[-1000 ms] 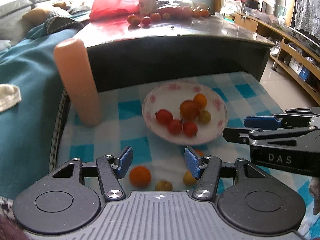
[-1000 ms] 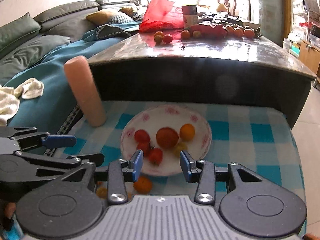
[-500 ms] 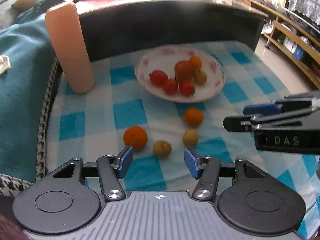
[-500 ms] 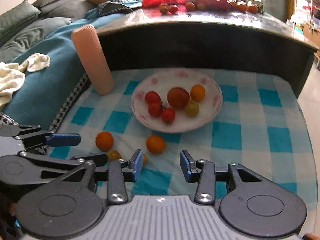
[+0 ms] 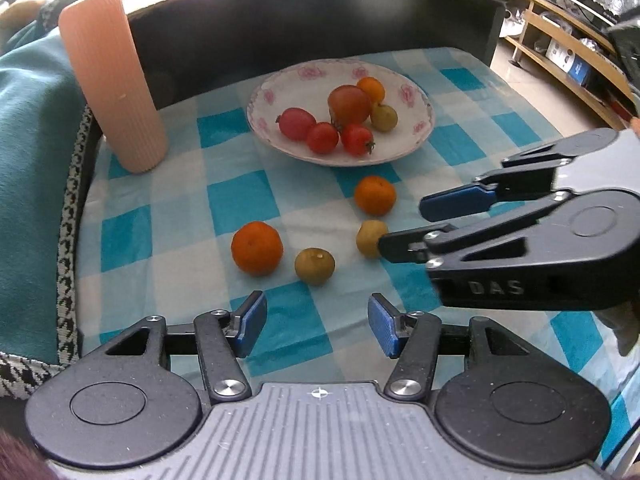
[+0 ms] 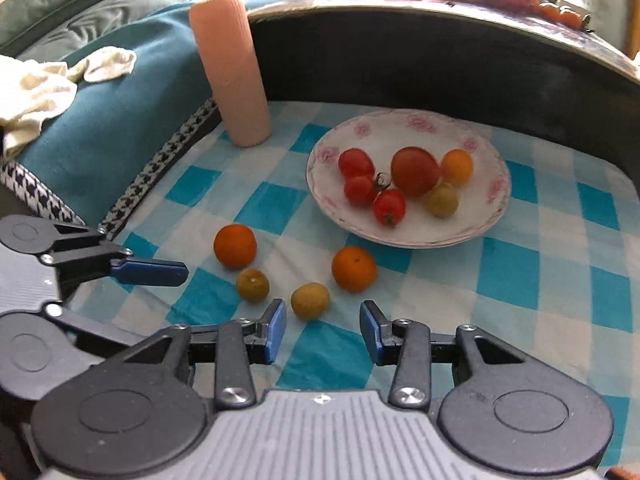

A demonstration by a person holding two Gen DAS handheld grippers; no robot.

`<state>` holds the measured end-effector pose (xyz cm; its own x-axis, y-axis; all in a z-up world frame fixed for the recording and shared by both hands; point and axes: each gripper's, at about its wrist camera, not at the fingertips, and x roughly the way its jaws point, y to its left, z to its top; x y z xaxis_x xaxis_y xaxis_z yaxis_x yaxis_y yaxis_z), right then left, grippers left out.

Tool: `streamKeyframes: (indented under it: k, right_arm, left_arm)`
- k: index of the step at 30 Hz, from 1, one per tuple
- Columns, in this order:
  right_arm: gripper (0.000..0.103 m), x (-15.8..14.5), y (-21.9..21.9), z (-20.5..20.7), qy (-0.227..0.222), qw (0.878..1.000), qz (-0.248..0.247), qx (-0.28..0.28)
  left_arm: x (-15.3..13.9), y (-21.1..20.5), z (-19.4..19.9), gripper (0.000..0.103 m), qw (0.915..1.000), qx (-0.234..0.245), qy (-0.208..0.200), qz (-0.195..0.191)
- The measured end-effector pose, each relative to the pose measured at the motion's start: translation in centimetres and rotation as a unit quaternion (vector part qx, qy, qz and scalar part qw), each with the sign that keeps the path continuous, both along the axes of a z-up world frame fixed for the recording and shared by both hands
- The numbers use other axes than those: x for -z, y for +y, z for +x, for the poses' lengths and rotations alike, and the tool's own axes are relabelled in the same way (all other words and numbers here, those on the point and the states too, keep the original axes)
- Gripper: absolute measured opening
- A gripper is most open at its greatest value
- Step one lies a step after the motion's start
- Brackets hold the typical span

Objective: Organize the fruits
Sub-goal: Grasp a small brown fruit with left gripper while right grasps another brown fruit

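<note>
Left wrist view, left to right. Teal blanket (image 5: 28,184) at far left, houndstooth trim along its edge. Tall ribbed peach cylinder vase (image 5: 114,80) stands upright on the blue-and-white checked cloth (image 5: 240,200) covering the surface, slightly tilted in the fisheye, long axis vertical. Larger orange round fruit (image 5: 257,247) lies loose on the cloth, stem dimple facing up. Just right of it, olive-yellow small round fruit (image 5: 315,265), stem scar pointing up. Further back, white shallow plate with pink flower rim (image 5: 416,96) holds three red cherry tomatoes, one big red-brown tomato, one small orange fruit and one yellow-green fruit, all clustered and touching. One cherry tomato (image 5: 357,139) has its green stem pointing right. In front of the plate, smaller orange round fruit (image 5: 375,195), apart from the rim. Below it, pale yellow small fruit (image 5: 370,239), partly hidden by the right gripper's lower finger; contact cannot be told.

Left gripper (image 5: 316,330) hovers low over the cloth, jaws moderately wide, nothing between them, olive-yellow fruit just ahead. Right gripper (image 6: 323,334) has jaws narrower but parted, empty; pale yellow fruit sits just ahead of the gap, toward the left pad. Dark curved table edge (image 5: 320,8) behind everything.
</note>
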<state>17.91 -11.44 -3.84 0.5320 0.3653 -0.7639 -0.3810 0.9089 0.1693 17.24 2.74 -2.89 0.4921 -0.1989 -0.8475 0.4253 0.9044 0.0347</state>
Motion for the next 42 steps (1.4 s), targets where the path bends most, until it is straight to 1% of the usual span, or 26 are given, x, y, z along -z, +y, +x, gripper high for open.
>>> streamKeyframes:
  k: [8, 12, 14, 17, 25, 32, 39, 41, 42]
  right_arm:
    - [0.055, 1.5, 0.8, 1.6, 0.013, 1.0, 0.002, -0.004]
    - [0.053, 2.4, 1.2, 1.9, 0.024, 1.0, 0.0, -0.01]
    - [0.049, 2.5, 1.4, 1.8, 0.024, 1.0, -0.001, -0.015]
    - [0.039, 2.4, 1.5, 1.7, 0.023, 1.0, 0.003, -0.017]
    - [0.039, 1.7, 1.2, 1.5, 0.022, 1.0, 0.001, -0.021]
    - [0.039, 1.1, -0.6, 1.2, 0.022, 1.0, -0.008, 0.0]
    - [0.039, 1.2, -2.8, 1.0, 0.032, 0.999, -0.006, 0.012]
    - [0.039, 1.1, -3.1, 0.8, 0.032, 0.999, -0.005, 0.013]
    - [0.039, 1.0, -3.2, 0.8, 0.032, 0.999, -0.005, 0.013]
  left_arm:
    - [0.3, -0.1, 0.3, 0.065, 1.0, 0.004, 0.006, -0.001]
    - [0.6, 0.0, 0.4, 0.065, 0.9999, 0.002, 0.011, 0.0]
    - [0.6, 0.0, 0.5, 0.065, 0.9999, 0.002, 0.011, -0.003]
    - [0.5, 0.0, 0.5, 0.065, 0.9999, 0.004, 0.009, -0.005]
    - [0.6, 0.0, 0.8, 0.065, 0.9999, 0.003, 0.008, -0.008]
    - [1.0, -1.0, 1.8, 0.061, 0.9995, 0.006, 0.016, -0.026]
    - [2.1, -1.9, 3.2, 0.059, 0.9998, -0.01, 0.013, -0.014]
    - [2.3, -2.2, 3.3, 0.053, 0.9998, -0.01, 0.015, -0.008]
    - [2.5, -2.4, 3.3, 0.053, 0.9999, -0.008, 0.015, -0.004]
